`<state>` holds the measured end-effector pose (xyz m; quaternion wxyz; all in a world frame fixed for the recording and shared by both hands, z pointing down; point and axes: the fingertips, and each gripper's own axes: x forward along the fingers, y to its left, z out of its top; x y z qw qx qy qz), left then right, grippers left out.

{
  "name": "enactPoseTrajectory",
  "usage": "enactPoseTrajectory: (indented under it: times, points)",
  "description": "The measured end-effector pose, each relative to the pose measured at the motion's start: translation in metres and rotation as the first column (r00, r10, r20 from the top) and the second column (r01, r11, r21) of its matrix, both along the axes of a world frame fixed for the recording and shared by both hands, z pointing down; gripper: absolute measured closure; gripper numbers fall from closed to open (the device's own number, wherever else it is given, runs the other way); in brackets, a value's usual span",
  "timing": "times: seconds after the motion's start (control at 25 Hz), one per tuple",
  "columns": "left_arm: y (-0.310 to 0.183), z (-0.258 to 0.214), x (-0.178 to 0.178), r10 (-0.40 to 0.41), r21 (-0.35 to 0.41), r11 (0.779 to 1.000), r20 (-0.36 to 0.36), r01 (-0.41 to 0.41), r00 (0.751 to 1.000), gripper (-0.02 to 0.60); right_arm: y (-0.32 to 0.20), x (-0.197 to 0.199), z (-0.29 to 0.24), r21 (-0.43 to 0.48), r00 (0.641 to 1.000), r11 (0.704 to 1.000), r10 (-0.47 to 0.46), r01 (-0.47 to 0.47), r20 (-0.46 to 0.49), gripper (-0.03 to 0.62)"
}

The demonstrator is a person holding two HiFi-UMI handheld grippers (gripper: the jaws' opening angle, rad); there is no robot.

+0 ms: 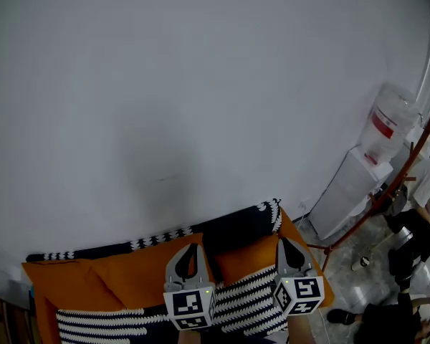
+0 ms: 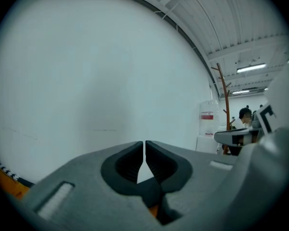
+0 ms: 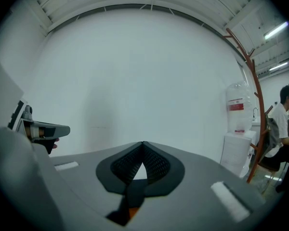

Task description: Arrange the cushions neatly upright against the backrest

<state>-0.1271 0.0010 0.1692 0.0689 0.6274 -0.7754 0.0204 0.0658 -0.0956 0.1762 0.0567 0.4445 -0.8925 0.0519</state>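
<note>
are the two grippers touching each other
Apart. The head view shows the left gripper and right gripper with the orange cushion visible in the gap between them.

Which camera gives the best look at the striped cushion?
The head view. The striped cushion lies along its bottom edge, in front of orange upholstery. The left gripper view and the right gripper view both look over it at the white wall, so neither shows its stripes.

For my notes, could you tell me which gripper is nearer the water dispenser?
The right gripper; the left gripper sits farther from the white water dispenser, by the orange cushion.
</note>
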Motion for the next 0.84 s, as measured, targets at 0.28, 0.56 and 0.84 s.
enactPoseTrajectory:
  times: [0.28,0.56,0.84]
  points:
    - [-0.0016,-0.003,0.0018,0.007,0.0,1.0,0.006,-0.007,1.0,0.56,0.001,-0.002,-0.0039,0.003,1.0,1.0,-0.004,0.004,0.002,0.585]
    - [0.0001,-0.0056,0.0023,0.008,0.002,1.0,0.015,-0.008,1.0,0.56,0.0016,0.0007,-0.0052,0.002,1.0,1.0,-0.001,0.001,0.007,0.585]
    - [0.0013,-0.0037,0.0,0.006,0.004,1.0,0.01,-0.006,1.0,0.56,0.0028,-0.0011,-0.005,0.008,1.0,1.0,-0.002,0.002,0.012,0.585]
